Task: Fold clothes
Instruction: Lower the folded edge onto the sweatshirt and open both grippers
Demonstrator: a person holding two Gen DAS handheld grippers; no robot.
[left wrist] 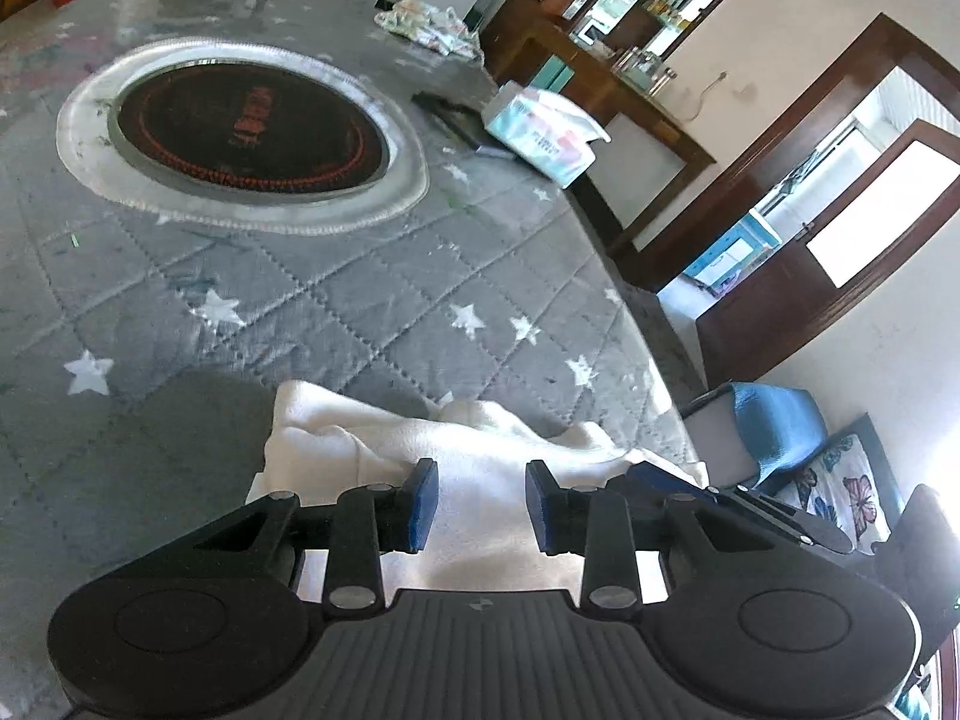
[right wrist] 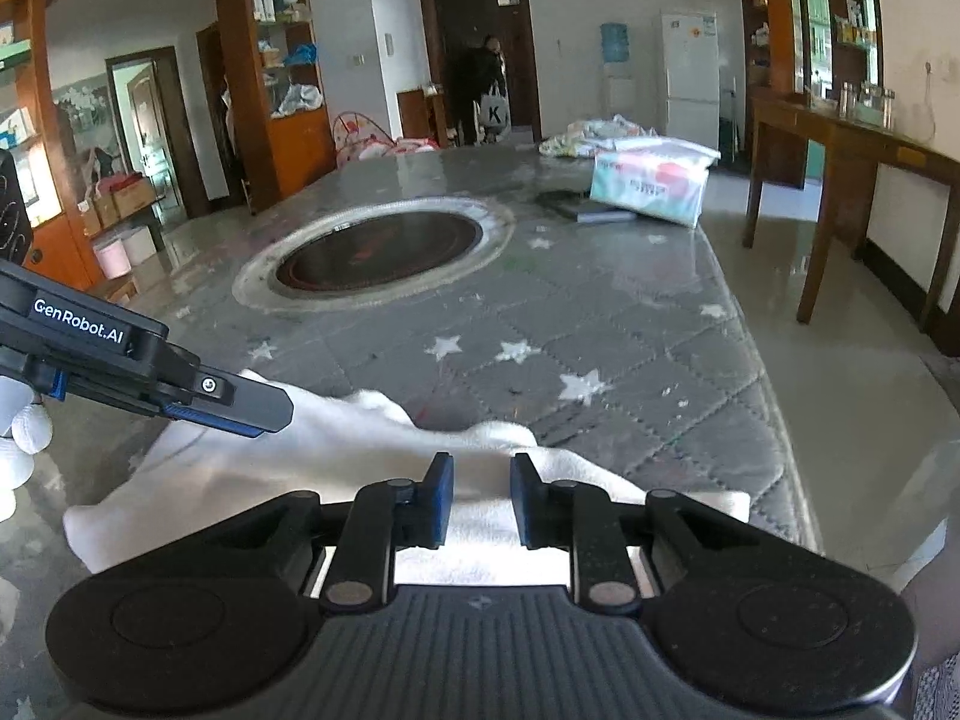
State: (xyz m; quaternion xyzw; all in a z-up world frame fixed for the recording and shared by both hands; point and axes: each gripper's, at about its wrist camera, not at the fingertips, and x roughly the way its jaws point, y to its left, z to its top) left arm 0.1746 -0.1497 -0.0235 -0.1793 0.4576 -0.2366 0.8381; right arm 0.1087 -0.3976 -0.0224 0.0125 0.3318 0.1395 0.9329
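Hovering with jaws parted, the left gripper (left wrist: 481,501) and right gripper (right wrist: 480,498) hold nothing — the white garment (right wrist: 336,450) lies crumpled under both, seemingly untouched, spreading toward twelve o'clock on the grey quilted table (right wrist: 630,324).

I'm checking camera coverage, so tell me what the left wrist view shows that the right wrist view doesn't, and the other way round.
Only the left wrist view shows the blue chair and the butterfly cushion beyond the table edge. Only the right wrist view shows the fridge, the water dispenser, a person in the doorway and the whole left gripper from the side. Both show the white garment, the grey star tablecloth, the round cooktop and the tissue pack. Both grippers' jaws stand open over the garment.
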